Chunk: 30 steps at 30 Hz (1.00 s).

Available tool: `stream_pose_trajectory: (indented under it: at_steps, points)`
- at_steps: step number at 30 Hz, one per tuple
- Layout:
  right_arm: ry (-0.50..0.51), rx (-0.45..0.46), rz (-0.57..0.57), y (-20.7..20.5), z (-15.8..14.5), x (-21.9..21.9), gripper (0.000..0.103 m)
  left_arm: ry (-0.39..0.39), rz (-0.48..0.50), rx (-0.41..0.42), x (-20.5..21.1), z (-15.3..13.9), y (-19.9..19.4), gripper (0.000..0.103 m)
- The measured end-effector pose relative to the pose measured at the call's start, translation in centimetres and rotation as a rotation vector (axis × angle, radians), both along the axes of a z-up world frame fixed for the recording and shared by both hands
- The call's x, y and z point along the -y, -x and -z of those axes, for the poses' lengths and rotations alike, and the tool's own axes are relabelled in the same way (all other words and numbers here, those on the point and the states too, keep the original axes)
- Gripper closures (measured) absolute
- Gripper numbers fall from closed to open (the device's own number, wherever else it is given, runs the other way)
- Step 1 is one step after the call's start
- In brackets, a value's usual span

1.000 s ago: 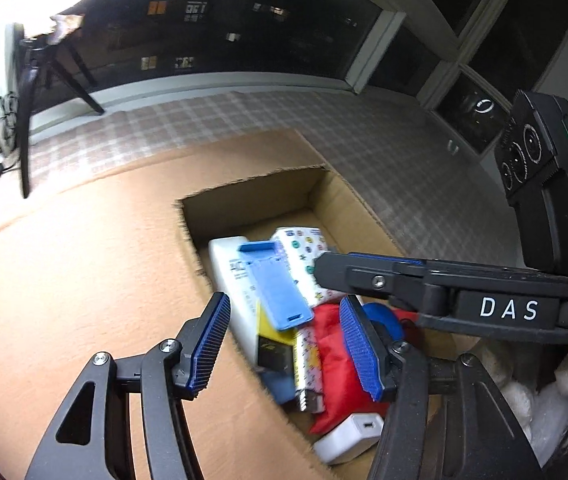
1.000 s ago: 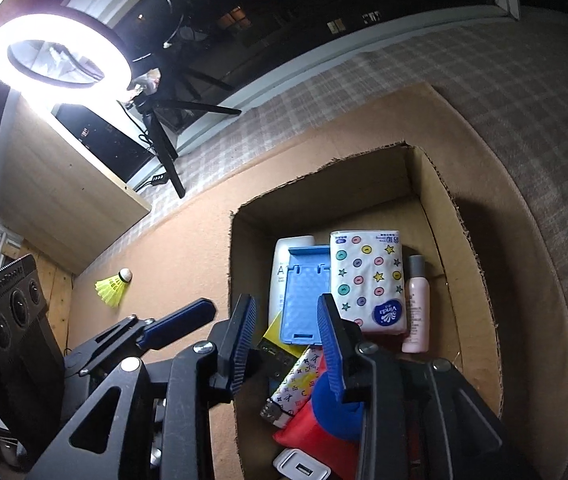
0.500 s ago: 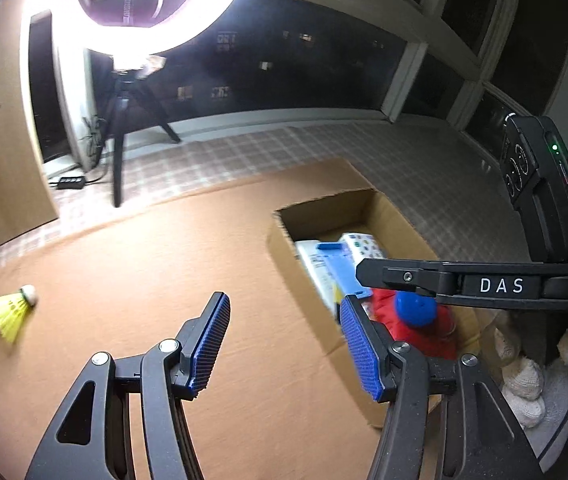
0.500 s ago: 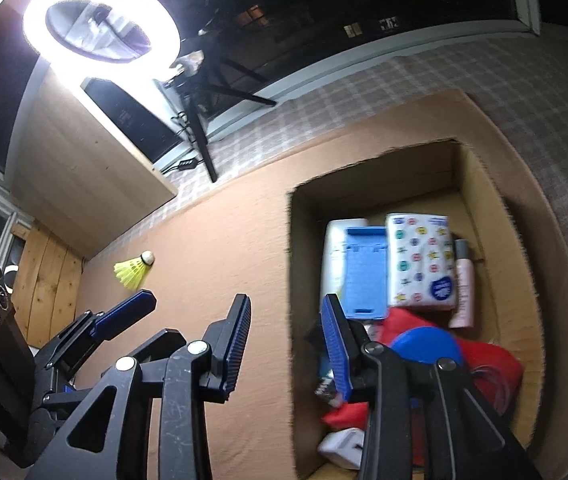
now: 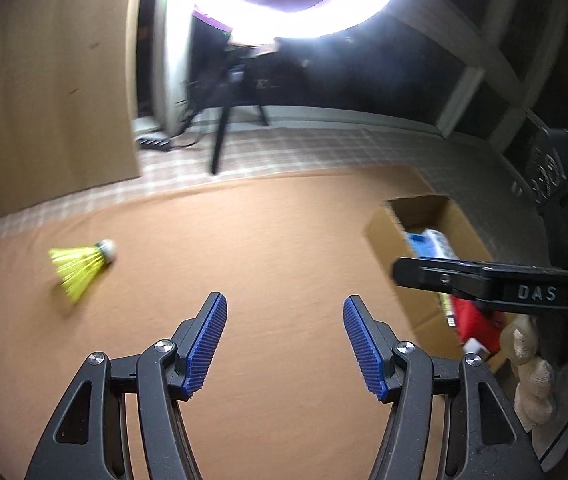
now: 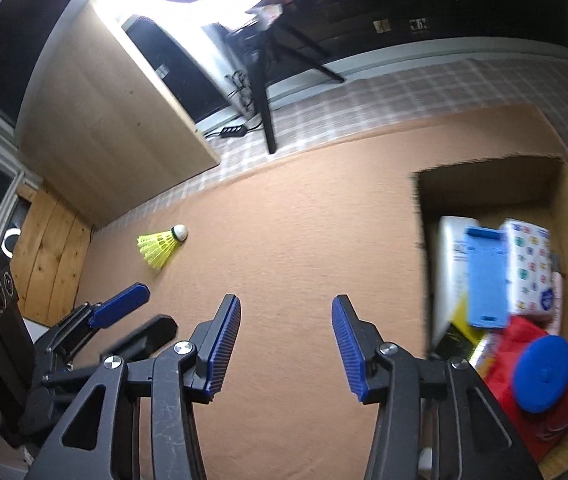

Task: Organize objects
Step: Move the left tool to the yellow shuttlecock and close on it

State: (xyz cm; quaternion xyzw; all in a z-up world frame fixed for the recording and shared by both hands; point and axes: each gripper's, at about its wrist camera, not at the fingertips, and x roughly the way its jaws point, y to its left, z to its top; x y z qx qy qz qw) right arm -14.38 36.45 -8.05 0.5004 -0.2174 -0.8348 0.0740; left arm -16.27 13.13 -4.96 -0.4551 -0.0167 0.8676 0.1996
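A yellow shuttlecock [image 5: 83,266] [image 6: 160,245] with a white cork tip lies on the orange-brown mat, ahead and to the left of both grippers. My left gripper [image 5: 284,344] hovers over bare mat, its jaws opening with nothing between them. My right gripper [image 6: 281,346] is also over bare mat, jaws opening and empty. The cardboard box [image 6: 564,196] [image 5: 380,232] sits to the right. Inside it lie a blue holder [image 6: 486,276], a dotted tissue pack [image 6: 532,268], a white bottle [image 6: 450,264], a red bag [image 6: 524,340] and a blue lid [image 6: 542,374].
A ring light [image 5: 304,4] on a black tripod [image 6: 263,92] stands beyond the mat on checked flooring. A wooden cabinet [image 6: 103,120] rises at the far left. A power strip [image 6: 235,131] lies by the tripod. A gloved hand [image 5: 532,376] holds the right gripper's body.
Both grippers have swung left, away from the box and out over the mat. The shuttlecock has come into the left view. The right jaws have widened.
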Motion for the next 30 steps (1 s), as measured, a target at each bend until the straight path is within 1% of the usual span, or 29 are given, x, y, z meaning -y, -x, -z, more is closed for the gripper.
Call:
stream_pose_trajectory:
  at_steps: [6,10,15,18,20,22,26,28,30]
  points:
    - [-0.018,-0.004,-0.035,2.0,-0.4,3.4,0.058,-0.012,-0.109,0.017,7.3,-0.2,2.0,0.039]
    - [-0.038,-0.018,-0.052,3.6,-1.0,5.3,0.058,0.000,-0.130,0.020,11.3,-0.9,4.5,0.039]
    - [-0.031,-0.008,-0.048,6.2,-1.2,6.7,0.057,-0.028,-0.144,0.061,14.9,-1.0,8.7,0.039]
    - [-0.014,0.009,-0.045,7.4,-0.8,7.3,0.056,-0.035,-0.149,0.089,16.2,-0.1,11.7,0.039]
    - [-0.002,0.024,-0.043,8.0,-0.3,7.7,0.056,-0.054,-0.152,0.115,16.9,0.8,13.4,0.039]
    - [0.006,0.039,-0.041,8.4,0.2,8.0,0.056,-0.074,-0.154,0.158,17.5,2.2,15.2,0.039]
    - [0.006,0.065,-0.033,8.6,1.2,8.2,0.056,-0.053,-0.128,0.208,17.4,4.7,17.5,0.040]
    - [0.003,0.079,-0.030,8.6,1.7,8.1,0.056,-0.040,-0.120,0.226,17.2,5.6,18.3,0.044]
    - [-0.003,0.090,-0.029,8.7,2.0,8.1,0.056,-0.040,-0.116,0.252,17.2,6.8,19.5,0.053]
